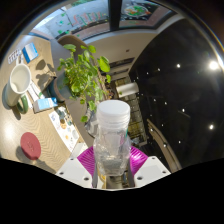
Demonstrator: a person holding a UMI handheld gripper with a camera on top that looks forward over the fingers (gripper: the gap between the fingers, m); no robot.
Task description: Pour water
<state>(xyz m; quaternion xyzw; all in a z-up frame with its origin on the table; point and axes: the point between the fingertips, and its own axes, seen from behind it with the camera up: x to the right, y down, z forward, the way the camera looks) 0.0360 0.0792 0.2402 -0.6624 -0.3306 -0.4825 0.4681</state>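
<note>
Hand-held gripper (111, 163) clamped on clear plastic bottle (111, 140), both magenta pads (87, 160) pressing its sides. Bottle upright between fingers, white cap (114, 112) on, lifted above worktop (50, 135). Leafy green plant (84, 70) just behind bottle, stems reaching up past cap. Off to the left on worktop: white cup (20, 78) with green mug (24, 102) near it, small red round object (31, 146) closer to fingers. Blue-and-white box (29, 50) farther back. Dark glossy panel (185, 90) to the right with light reflections.
</note>
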